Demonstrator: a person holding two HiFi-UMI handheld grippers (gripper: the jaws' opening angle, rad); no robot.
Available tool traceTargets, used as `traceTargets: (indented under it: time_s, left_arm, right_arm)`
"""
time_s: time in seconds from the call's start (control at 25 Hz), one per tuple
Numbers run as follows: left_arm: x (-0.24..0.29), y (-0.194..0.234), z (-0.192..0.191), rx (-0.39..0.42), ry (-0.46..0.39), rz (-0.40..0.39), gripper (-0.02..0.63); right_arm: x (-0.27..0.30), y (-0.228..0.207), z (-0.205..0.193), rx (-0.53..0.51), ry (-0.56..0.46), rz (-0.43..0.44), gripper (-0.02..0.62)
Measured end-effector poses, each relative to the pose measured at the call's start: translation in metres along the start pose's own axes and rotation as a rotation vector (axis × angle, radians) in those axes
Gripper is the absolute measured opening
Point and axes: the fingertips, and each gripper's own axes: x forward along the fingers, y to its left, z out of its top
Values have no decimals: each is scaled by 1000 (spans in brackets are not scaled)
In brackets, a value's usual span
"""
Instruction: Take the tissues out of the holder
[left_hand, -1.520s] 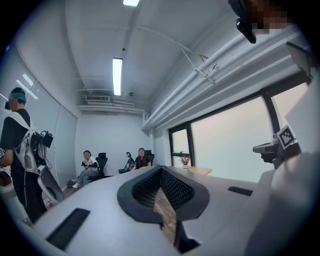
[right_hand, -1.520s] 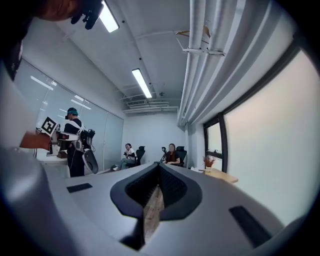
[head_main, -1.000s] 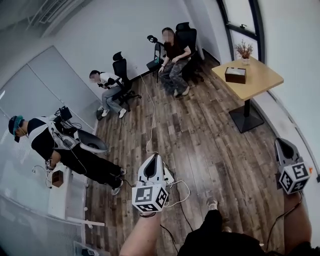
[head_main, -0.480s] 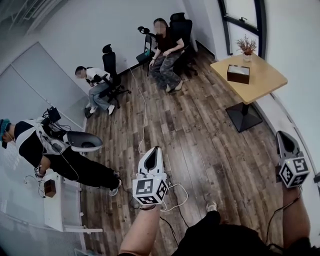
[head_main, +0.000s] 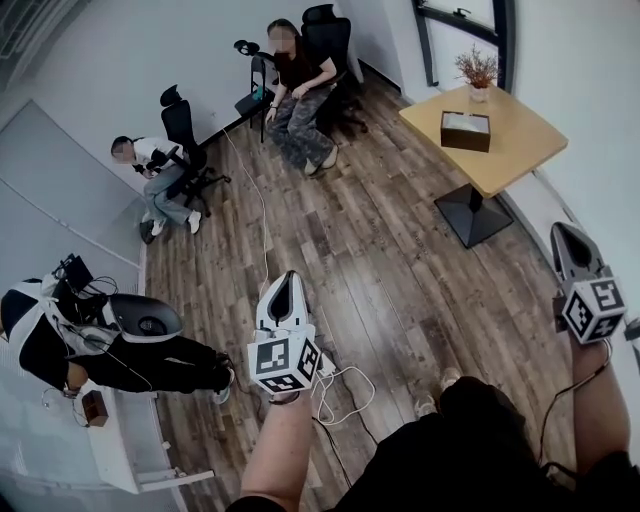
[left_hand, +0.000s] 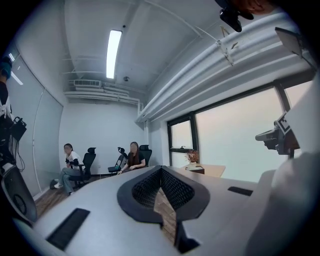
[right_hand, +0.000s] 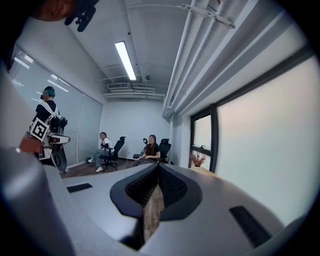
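The tissue holder (head_main: 466, 131), a dark box with white tissue showing at its top, sits on the wooden table (head_main: 523, 143) in the upper right of the head view, well apart from both grippers. The left gripper (head_main: 287, 281) at lower centre and the right gripper (head_main: 563, 233) at the right edge both have their jaws together with nothing between them. The step in hand looks like the approach: close on the table, then part one pair of jaws before reaching for the tissue, likely steadying the box with the other. Compared with a second ago, the two seated people (head_main: 292, 88) have slid toward the upper left and the table looks slightly nearer.
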Motion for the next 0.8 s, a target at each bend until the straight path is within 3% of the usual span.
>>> traceTargets:
  time_s: [0.4,0.8]
  left_arm:
    - [117,9,1,-11,11,-3,8]
    - [261,8,24,24,35,20,8]
  right_arm:
    - [121,-41,-15,70,12,-21,6]
    - [271,-102,-4,72,39,34,6]
